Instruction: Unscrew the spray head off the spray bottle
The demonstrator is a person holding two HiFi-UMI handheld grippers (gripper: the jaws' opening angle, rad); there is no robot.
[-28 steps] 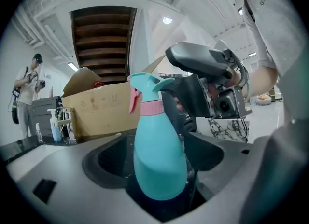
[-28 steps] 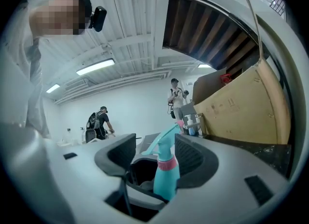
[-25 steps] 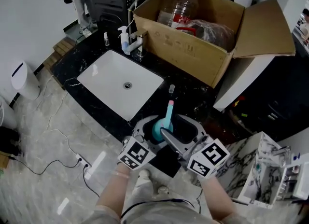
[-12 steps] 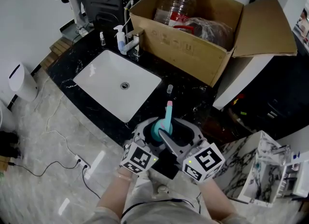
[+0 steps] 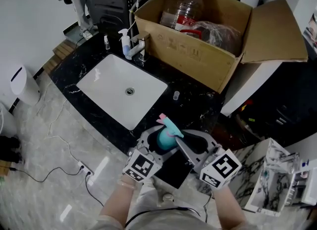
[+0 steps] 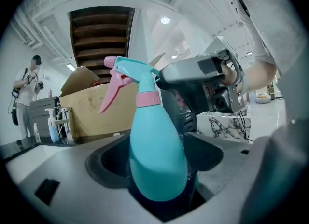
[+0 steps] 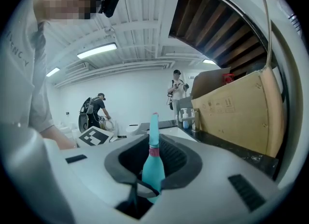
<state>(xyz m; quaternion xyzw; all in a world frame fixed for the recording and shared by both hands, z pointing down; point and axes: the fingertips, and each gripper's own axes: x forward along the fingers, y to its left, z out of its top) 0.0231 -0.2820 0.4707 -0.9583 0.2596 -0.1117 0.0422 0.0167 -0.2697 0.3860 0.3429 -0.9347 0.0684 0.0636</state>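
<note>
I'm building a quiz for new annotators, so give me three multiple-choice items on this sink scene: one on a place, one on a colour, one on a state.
1. Where is the cardboard box?
A. On the dark counter, beside the sink
B. Inside the sink
C. On the floor

2. What colour is the collar of the spray bottle?
A. Yellow
B. Pink
C. Black

3. What state is the spray head in?
A. Lying in the sink
B. Off, inside the box
C. On the bottle

Answers:
1 A: the head view shows it resting on the counter next to the basin.
2 B: the left gripper view shows a pink band above the teal body.
3 C: both gripper views show the head atop the bottle.
</note>
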